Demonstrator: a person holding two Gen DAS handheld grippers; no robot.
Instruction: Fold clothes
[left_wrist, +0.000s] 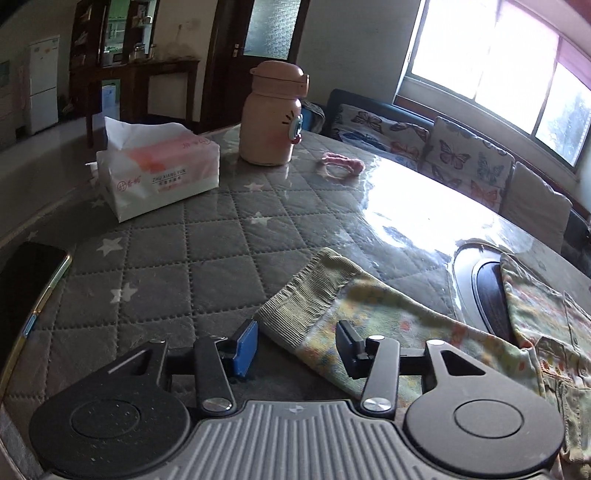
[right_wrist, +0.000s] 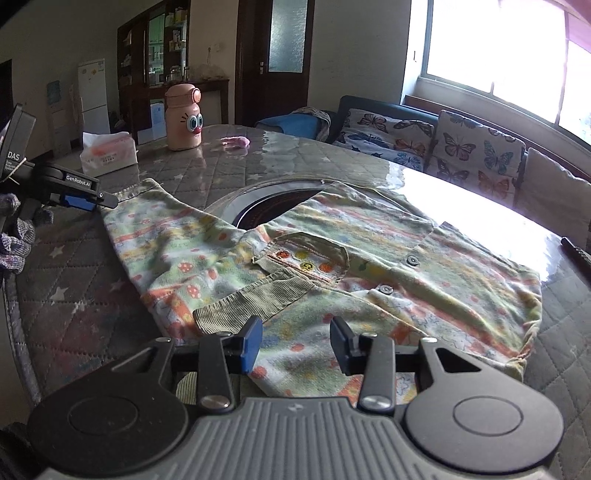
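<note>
A small green patterned child's shirt (right_wrist: 332, 258) with ribbed cuffs lies spread on the quilted table. One sleeve stretches out to the left, its ribbed cuff (left_wrist: 310, 291) lying just ahead of my left gripper (left_wrist: 297, 345). The left gripper is open, its jaws on either side of the sleeve edge, holding nothing. It also shows in the right wrist view (right_wrist: 92, 201) at the sleeve's end. My right gripper (right_wrist: 295, 345) is open over the shirt's near edge, beside the other folded-in cuff (right_wrist: 251, 299).
A tissue pack (left_wrist: 155, 173), a pink cartoon bottle (left_wrist: 271, 114) and a pink hair tie (left_wrist: 341, 164) sit at the table's far side. A phone (left_wrist: 29, 288) lies at the left edge. A round inset cooktop (right_wrist: 273, 210) is partly under the shirt. A sofa (right_wrist: 443, 144) stands behind.
</note>
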